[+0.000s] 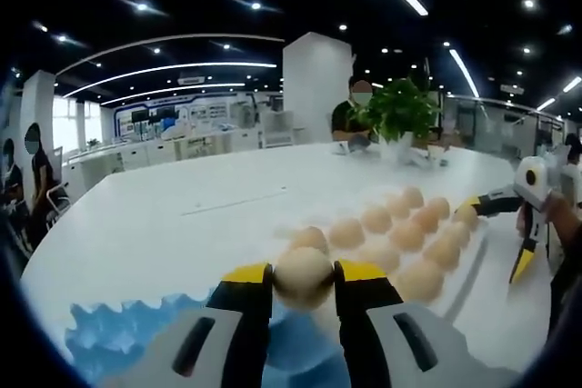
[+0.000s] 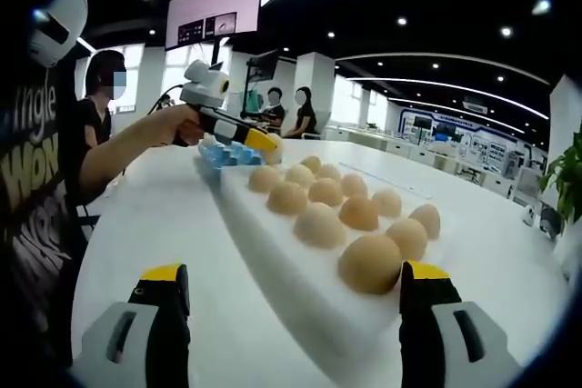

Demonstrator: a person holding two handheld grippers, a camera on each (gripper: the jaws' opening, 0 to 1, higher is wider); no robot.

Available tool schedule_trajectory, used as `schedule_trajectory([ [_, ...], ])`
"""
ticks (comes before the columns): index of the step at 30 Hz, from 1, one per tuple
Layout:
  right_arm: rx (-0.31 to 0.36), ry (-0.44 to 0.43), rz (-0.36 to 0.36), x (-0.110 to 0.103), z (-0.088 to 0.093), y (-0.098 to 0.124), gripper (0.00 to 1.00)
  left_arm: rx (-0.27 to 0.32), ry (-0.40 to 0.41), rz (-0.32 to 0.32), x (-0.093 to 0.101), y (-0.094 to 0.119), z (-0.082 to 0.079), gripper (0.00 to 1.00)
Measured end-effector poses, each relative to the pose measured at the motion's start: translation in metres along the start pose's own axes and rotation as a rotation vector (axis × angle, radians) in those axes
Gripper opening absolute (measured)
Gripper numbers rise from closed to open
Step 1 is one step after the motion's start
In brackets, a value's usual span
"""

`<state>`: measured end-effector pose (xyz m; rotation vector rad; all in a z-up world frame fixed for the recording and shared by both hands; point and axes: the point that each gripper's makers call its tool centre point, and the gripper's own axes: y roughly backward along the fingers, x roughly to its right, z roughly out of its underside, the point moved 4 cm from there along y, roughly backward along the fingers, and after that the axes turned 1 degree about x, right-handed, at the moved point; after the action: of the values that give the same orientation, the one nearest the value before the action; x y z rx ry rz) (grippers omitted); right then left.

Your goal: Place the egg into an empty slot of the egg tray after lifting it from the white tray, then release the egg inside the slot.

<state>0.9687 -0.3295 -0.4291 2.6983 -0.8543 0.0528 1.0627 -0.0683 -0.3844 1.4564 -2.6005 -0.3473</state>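
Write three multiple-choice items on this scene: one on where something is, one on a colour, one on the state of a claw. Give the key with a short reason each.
1. Where is the egg held by the left claw?
A. Over the blue egg tray
B. Beside the potted plant
C. On the floor

2. What colour are the claw tips?
A. Red
B. Yellow
C. Green

3. What is the state of the right claw?
A. Shut on an egg
B. Shut on nothing
C. Open

Key:
1 A: in the left gripper view the blue tray lies right under the held egg.
2 B: yellow pads show at the ends of the jaws in both views.
3 C: in the right gripper view its jaws stand wide apart, with the white tray and its eggs between them, none gripped.
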Motion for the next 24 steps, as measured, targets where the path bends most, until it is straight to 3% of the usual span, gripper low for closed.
schedule_trajectory([
  [24, 0.002, 0.004, 0.006, 0.000, 0.000, -0.001, 1.00, 0.004, 0.011, -0.063, -0.023, 0.013, 0.002, 0.27],
])
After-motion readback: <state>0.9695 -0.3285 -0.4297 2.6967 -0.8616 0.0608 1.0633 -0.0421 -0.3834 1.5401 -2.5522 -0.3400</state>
